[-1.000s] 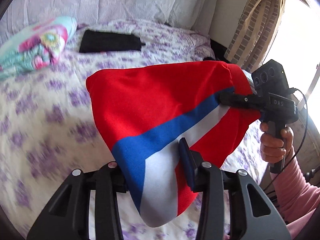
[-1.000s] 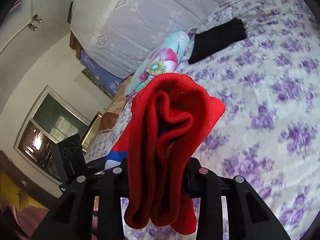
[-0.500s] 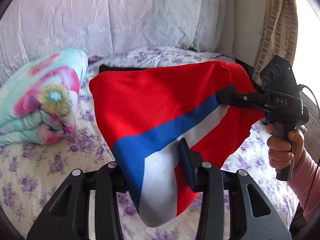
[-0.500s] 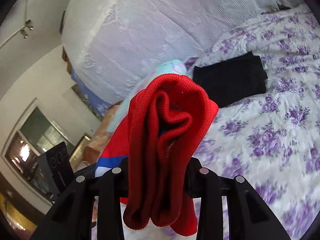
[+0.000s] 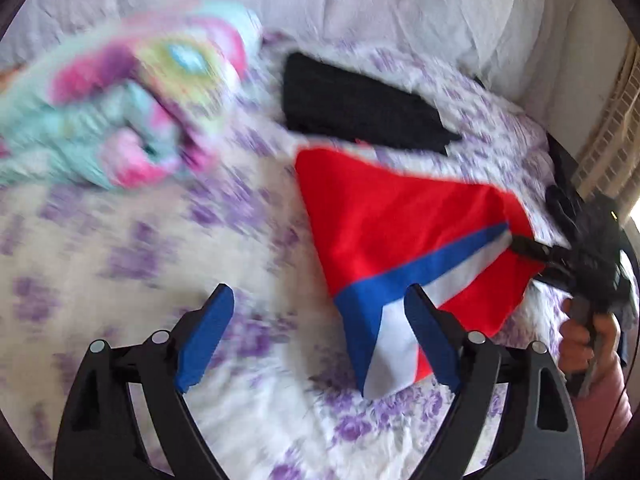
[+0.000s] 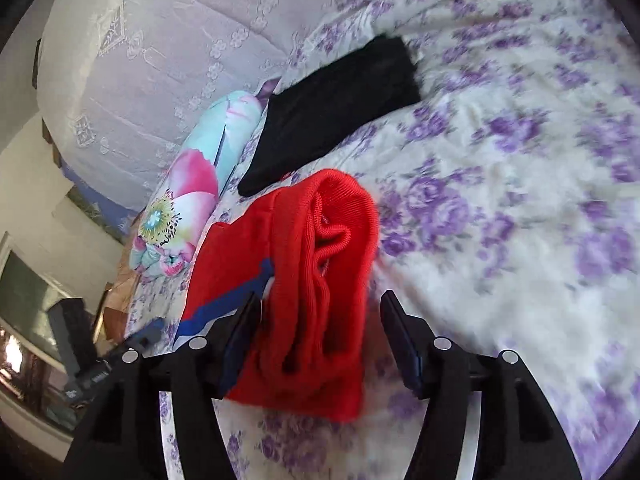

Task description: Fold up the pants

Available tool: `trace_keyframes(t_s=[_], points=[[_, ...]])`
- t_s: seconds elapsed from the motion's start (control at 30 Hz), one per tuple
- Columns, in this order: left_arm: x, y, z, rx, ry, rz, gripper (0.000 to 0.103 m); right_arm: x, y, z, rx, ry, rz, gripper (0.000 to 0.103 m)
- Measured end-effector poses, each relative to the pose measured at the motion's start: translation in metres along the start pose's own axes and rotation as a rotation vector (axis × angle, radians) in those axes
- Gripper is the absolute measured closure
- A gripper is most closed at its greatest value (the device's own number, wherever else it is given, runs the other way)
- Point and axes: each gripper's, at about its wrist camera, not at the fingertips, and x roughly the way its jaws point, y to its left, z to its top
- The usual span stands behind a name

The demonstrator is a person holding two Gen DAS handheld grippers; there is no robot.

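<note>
The folded red pants (image 5: 404, 220) with a blue and white stripe lie on the flowered bedsheet. My left gripper (image 5: 320, 344) is open, its right finger beside the striped corner, nothing between the jaws. My right gripper (image 6: 320, 340) is open too, jaws spread either side of the bunched red waistband (image 6: 320, 280), which rests on the bed between them. In the left wrist view the right gripper (image 5: 532, 250) sits at the pants' right corner.
A folded black garment (image 5: 352, 104) (image 6: 336, 104) lies on the bed behind the pants. A rolled floral blanket (image 5: 120, 108) (image 6: 188, 188) lies to the left. The bed's padded headboard (image 6: 160, 40) stands behind, a curtain (image 5: 612, 140) at right.
Both grippers opened and let go of the pants. The pants came down from the air onto the bed in front of the black garment.
</note>
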Motion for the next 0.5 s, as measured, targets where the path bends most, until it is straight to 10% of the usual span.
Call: trace_keyframes(t_s=[0.2, 0.5], points=[[-0.069, -0.04, -0.01, 0.087, -0.103, 0.14, 0.004, -0.063, 0.069, -0.046, -0.127, -0.171, -0.15, 0.014], [-0.084, -0.071, -0.07, -0.005, -0.112, 0.253, 0.004, -0.087, 0.111, -0.123, -0.279, -0.35, -0.355, 0.004]])
